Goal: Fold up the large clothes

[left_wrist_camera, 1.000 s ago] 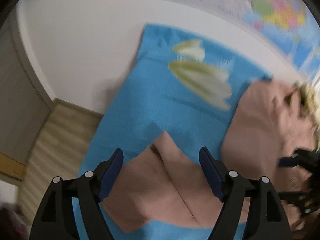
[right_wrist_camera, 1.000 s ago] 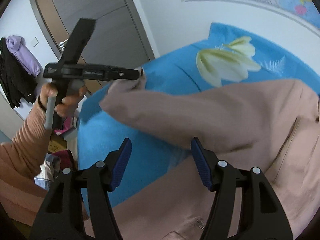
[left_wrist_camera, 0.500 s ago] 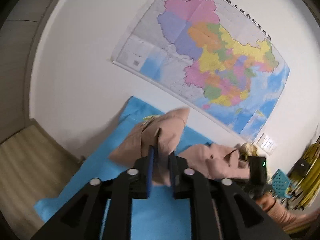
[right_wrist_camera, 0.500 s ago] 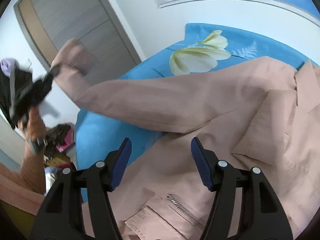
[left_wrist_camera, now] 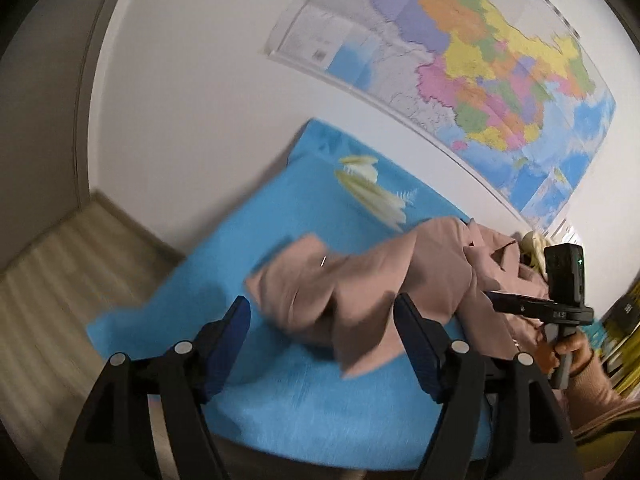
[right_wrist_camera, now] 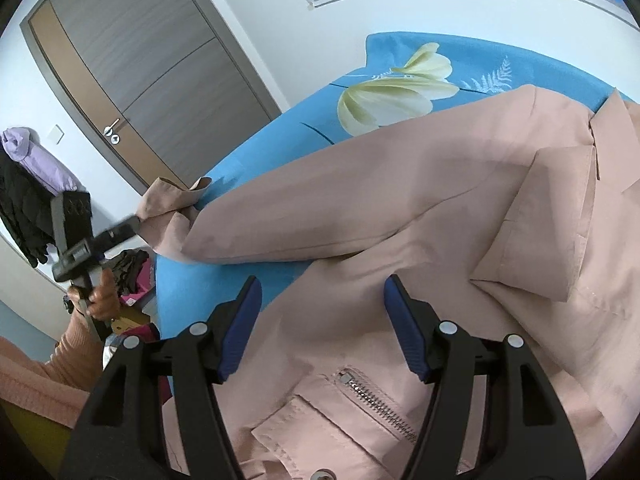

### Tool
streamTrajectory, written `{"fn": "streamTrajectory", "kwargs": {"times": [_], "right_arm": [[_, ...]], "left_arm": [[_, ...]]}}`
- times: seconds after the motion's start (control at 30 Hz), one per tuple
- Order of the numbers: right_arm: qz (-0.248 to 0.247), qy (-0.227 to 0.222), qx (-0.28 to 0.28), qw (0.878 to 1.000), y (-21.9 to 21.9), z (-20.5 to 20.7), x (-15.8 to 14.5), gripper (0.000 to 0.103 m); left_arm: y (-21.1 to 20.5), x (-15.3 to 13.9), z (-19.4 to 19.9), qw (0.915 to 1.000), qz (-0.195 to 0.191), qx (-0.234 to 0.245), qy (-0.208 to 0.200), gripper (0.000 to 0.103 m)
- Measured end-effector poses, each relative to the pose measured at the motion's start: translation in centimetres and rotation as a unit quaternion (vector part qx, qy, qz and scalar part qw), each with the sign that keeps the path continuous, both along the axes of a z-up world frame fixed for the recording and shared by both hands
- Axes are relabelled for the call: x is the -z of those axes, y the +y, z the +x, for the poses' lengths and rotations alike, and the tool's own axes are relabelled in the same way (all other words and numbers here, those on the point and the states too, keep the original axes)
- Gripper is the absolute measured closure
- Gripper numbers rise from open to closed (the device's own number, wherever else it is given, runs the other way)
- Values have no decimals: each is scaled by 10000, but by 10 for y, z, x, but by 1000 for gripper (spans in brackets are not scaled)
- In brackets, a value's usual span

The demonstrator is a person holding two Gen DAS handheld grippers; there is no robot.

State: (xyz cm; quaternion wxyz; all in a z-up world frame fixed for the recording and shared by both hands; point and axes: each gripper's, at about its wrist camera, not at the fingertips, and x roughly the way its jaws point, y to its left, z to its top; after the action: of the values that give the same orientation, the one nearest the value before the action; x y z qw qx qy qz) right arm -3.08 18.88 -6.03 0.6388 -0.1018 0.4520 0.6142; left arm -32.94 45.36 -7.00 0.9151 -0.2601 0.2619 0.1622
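The left gripper [left_wrist_camera: 322, 320], jaws just sprung apart, hangs empty with the pink jacket's [right_wrist_camera: 460, 208] sleeve [left_wrist_camera: 320, 296] lying just ahead on the blue blanket [left_wrist_camera: 288, 216], while the right gripper [right_wrist_camera: 322, 300] gapes, unclenched, above the jacket's front.

We see a bed [right_wrist_camera: 192, 280] covered with a bright blue sheet [left_wrist_camera: 304, 400] that carries a large pale flower print [right_wrist_camera: 392, 96] and a small white fern print [right_wrist_camera: 490, 78] near its far end. A pink jacket [right_wrist_camera: 440, 200] lies directly on the sheet, spread over the near and right part of the bed. Its sleeve [right_wrist_camera: 320, 216] stretches to the left across the blue, with the cuff [right_wrist_camera: 168, 204] at the bed's left edge, crumpled. The collar [right_wrist_camera: 600, 128] lies toward the far right. A zip [right_wrist_camera: 376, 404] and a pocket flap [right_wrist_camera: 304, 432] lie nearest us. In the left wrist view the jacket [left_wrist_camera: 380, 280] is bunched in folds on the sheet.
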Motion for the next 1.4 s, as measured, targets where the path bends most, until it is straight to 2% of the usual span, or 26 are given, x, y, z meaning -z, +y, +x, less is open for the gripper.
{"fn": "streamTrajectory", "kwargs": {"times": [0.07, 0.13, 0.17, 0.2, 0.23, 0.27, 0.33, 0.37, 0.4, 0.47, 0.57, 0.6, 0.63, 0.67, 0.77, 0.87, 1.0, 1.1, 1.2, 1.23, 1.3, 1.37, 1.4], "right_arm": [[-11, 14, 11, 10000, 0, -1, 1, 40], [-13, 17, 19, 10000, -1, -2, 2, 40], [-11, 12, 21, 10000, -1, -2, 2, 40], [-12, 0, 19, 10000, 0, -3, 1, 40], [-10, -9, 10, 10000, 0, -4, 0, 40], [-4, -22, -5, 10000, 0, -4, -1, 40], [-10, -56, -34, 10000, 1, -6, -3, 40], [-5, -87, -47, 10000, 2, -7, -4, 40], [17, -124, -52, 9999, 2, -8, -6, 40], [72, -136, -49, 9999, 3, -8, -10, 40], [256, -172, -73, 9995, 2, -10, -19, 40], [313, -203, -45, 9993, 2, -10, -23, 40], [366, -219, -39, 9991, 1, -10, -25, 40], [413, -200, -59, 9989, -1, -11, -26, 40], [463, -204, -17, 9987, -10, -11, -28, 40], [510, -249, 129, 9983, -30, -8, -32, 40], [786, -348, 386, 9956, -69, -3, -49, 39], [1184, -364, 680, 9900, -108, 4, -67, 35], [1641, -326, 1195, 9786, -159, 16, -81, 34], [1695, -299, 1337, 9760, -171, 20, -82, 31], [1739, -179, 1634, 9709, -196, 29, -78, 30], [1616, 40, 1972, 9669, -219, 39, -64, 30], [1475, 125, 2183, 9646, -230, 43, -54, 30]], "left_arm": [[-6, -12, 7, 9990, 414, 119, 117, 18], [-15, -11, 21, 9955, 789, 234, 464, 18], [-19, -3, 34, 9918, 952, 293, 803, 19], [-18, 4, 37, 9894, 981, 280, 1030, 23], [-18, 16, 47, 9848, 1014, 245, 1388, 44], [-15, 22, 48, 9822, 1050, 181, 1544, 75], [-7, 24, 45, 9846, 933, -6, 1480, 93], [0, 14, 37, 9901, 750, -132, 1178, 98], [4, 2, 29, 9934, 650, -252, 906, 98], [7, -32, 12, 9969, 659, -395, 172, 98], [-5, -85, -1, 9933, 819, -156, -803, 97], [-12, -96, 2, 9909, 987, -60, -918, 97], [-27, -112, 12, 9860, 1367, 77, -950, 97], [-35, -120, 19, 9833, 1510, 200, -995, 97], [-63, -142, 51, 9729, 1599, 929, -1385, 97], [-95, -158, 97, 9596, 1824, 1577, -1446, 97], [-144, -168, 163, 9409, 1805, 2441, -1500, 97], [-178, -168, 206, 9278, 1688, 2997, -1445, 97], [-224, -158, 245, 9137, 1585, 3520, -1270, 97], [-239, -151, 261, 9085, 1523, 3706, -1183, 94], [-261, -137, 279, 9028, 1445, 3934, -965, 76], [-275, -121, 296, 8987, 1418, 4087, -723, 44], [-280, -109, 302, 8998, 1397, 4091, -594, 41]]}}
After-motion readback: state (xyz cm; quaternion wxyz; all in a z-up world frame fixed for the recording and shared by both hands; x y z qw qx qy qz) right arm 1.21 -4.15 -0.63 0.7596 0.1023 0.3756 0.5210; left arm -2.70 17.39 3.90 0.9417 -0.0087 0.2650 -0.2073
